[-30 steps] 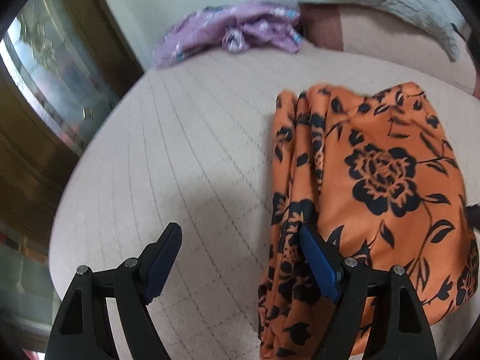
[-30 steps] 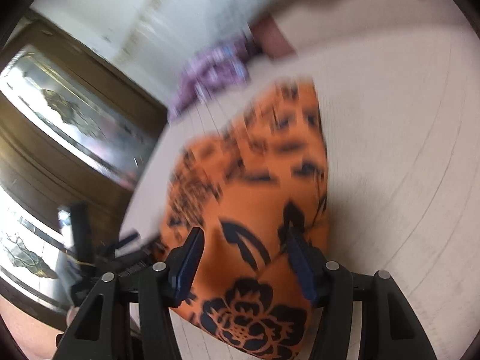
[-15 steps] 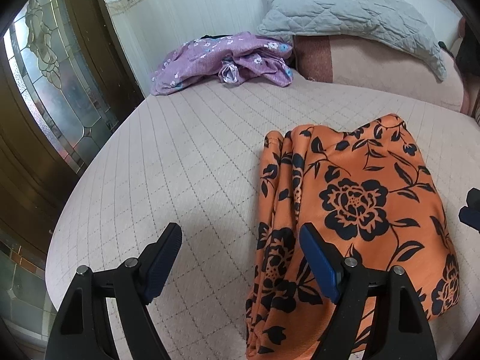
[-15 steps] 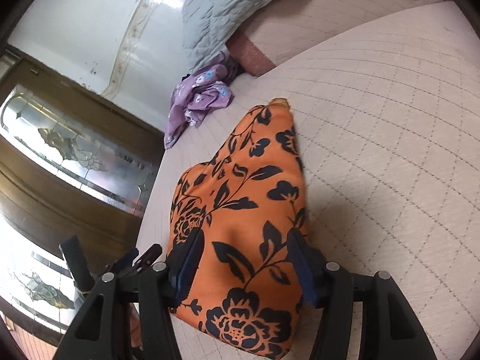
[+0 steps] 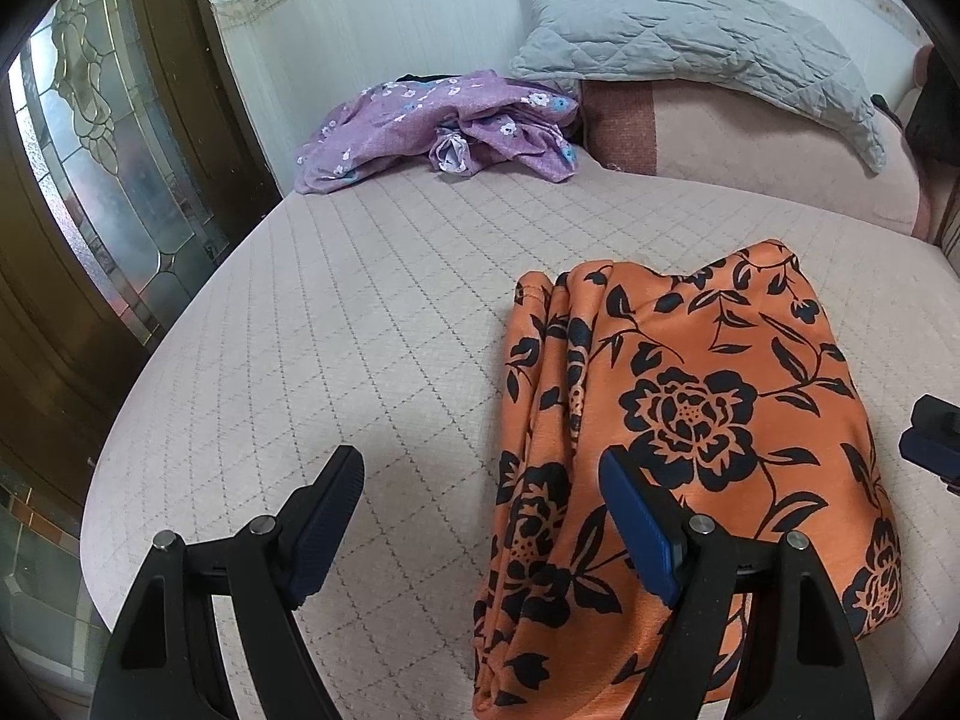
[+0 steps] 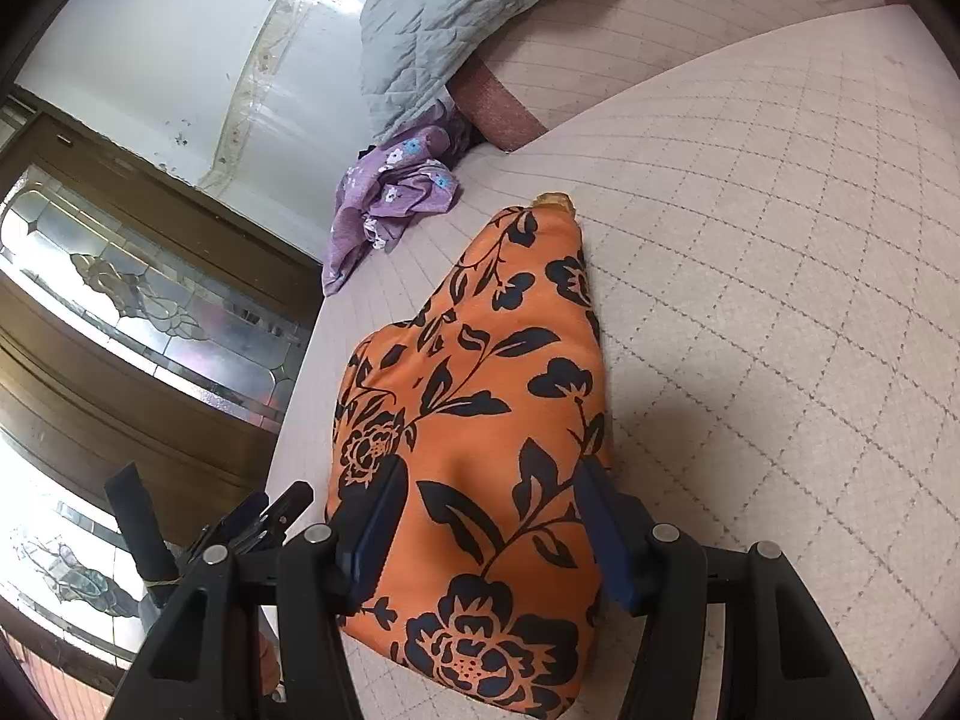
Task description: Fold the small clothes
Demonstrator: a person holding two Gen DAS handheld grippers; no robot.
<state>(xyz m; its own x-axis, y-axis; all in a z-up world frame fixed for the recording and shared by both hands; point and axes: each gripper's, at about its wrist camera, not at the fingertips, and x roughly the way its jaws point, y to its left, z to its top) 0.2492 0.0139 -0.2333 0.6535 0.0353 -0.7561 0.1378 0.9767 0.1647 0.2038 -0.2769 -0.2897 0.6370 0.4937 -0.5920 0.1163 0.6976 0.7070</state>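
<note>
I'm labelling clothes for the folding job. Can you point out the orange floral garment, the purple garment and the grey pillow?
orange floral garment [image 5: 690,420]: left wrist view, on the big black flower print.
purple garment [image 5: 420,120]: left wrist view, on its crumpled middle.
grey pillow [image 5: 690,42]: left wrist view, on its quilted face.

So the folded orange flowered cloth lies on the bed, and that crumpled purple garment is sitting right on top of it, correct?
Not quite. The purple garment is not on the orange flowered cloth; it lies apart, at the far end of the bed near the grey pillow. The left wrist view shows bare bed between them.
</note>
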